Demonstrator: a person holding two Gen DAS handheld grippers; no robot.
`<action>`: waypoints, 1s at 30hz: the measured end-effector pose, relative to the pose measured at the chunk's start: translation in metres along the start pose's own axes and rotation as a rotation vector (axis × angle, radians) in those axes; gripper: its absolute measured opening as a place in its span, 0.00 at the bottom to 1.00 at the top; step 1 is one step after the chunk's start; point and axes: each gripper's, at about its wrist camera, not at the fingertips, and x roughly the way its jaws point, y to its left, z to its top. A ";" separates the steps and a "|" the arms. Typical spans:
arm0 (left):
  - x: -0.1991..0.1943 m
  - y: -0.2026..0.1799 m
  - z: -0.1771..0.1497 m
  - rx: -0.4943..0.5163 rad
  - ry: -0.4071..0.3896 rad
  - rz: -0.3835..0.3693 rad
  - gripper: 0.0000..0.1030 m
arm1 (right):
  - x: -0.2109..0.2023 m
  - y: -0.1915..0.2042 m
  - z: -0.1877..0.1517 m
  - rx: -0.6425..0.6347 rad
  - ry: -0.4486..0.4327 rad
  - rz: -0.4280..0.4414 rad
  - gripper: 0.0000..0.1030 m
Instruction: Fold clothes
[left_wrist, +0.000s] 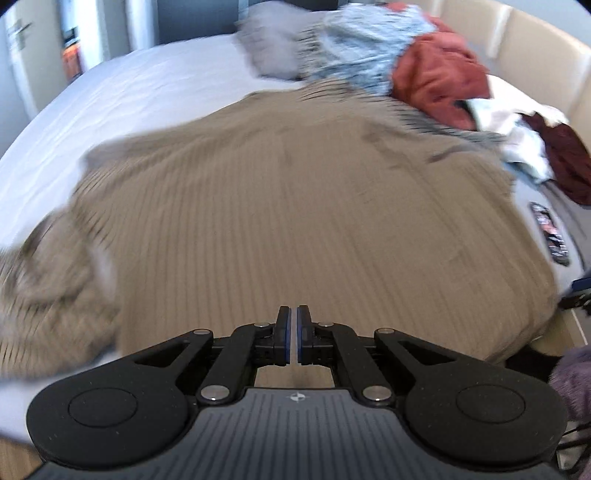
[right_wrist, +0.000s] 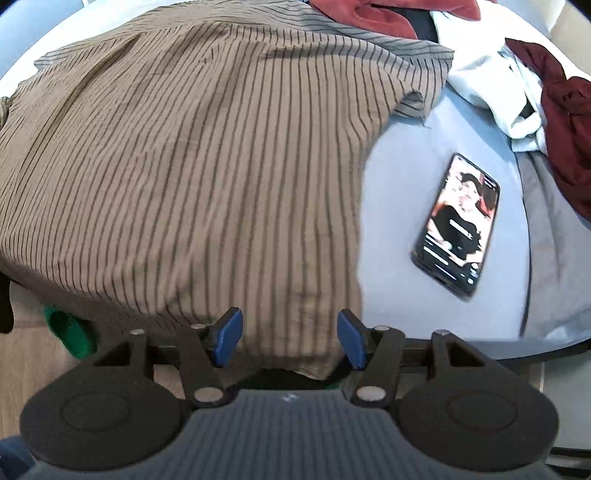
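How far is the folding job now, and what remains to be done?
Early stage. Done: the tan striped shirt is spread out on the bed; no fold shows in it. In hand: nothing. The left gripper is shut and empty above the shirt; the right gripper is open, with the shirt's hem between its fingers but not pinched. Left: folding this shirt, then the pile of clothes.

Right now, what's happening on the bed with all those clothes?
A person is folding laundry with a gripping tool in each hand. A tan striped shirt is spread out on the bed. The left tool is shut and holds nothing. The right tool is open, with the shirt's near edge between its pads. A phone lies beside the shirt, and a pile of clothes waits further back.
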 end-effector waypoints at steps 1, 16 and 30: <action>0.004 -0.013 0.010 0.020 -0.003 -0.017 0.03 | 0.001 -0.004 -0.003 -0.002 0.007 0.003 0.62; 0.133 -0.257 0.158 0.319 0.013 -0.226 0.37 | 0.068 -0.024 -0.017 -0.115 0.187 0.099 0.67; 0.283 -0.399 0.251 0.241 0.153 -0.205 0.42 | 0.081 -0.018 -0.007 -0.220 0.195 0.053 0.68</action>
